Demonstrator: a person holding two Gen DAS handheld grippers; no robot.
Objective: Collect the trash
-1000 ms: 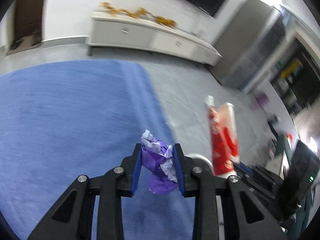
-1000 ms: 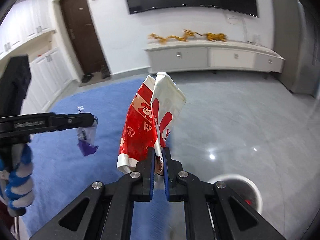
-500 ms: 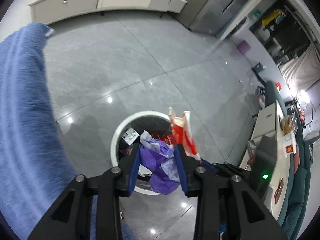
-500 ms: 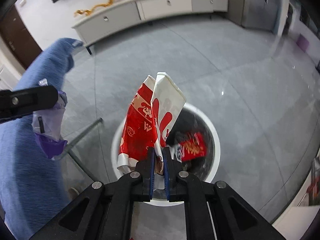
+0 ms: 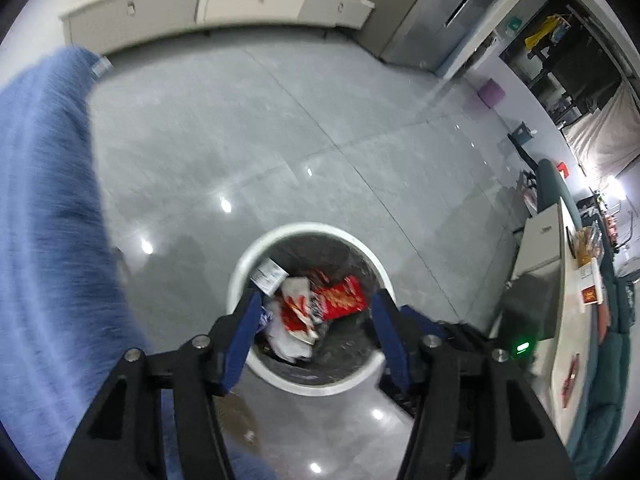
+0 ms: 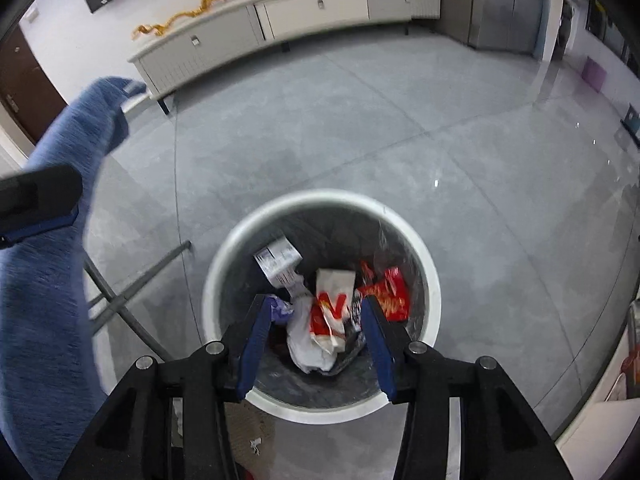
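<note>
Both grippers hang over a white-rimmed trash bin (image 5: 308,229) (image 6: 320,197) on the grey floor. My left gripper (image 5: 316,304) has its jaws opening, with nothing held between them. My right gripper (image 6: 316,308) is opening too, and it holds nothing. Down in the bin lie the red-and-white paper bag (image 6: 330,312) (image 5: 294,310) and the purple wrapper (image 6: 280,307) (image 5: 264,317), next to a red snack packet (image 6: 388,292) (image 5: 340,300) and a white labelled scrap (image 6: 280,260). One finger of the left gripper (image 6: 36,200) shows at the left edge of the right wrist view.
A blue cloth-covered table (image 5: 44,240) (image 6: 44,300) stands left of the bin, its metal legs (image 6: 132,292) close to the rim. A long white cabinet (image 5: 200,0) lines the far wall. A white counter (image 5: 560,280) is at the right. A small scrap (image 6: 255,446) lies on the floor.
Both grippers swung from above the blue table to over the bin, then opened. The purple wrapper and the red-and-white bag have dropped from the jaws into the bin.
</note>
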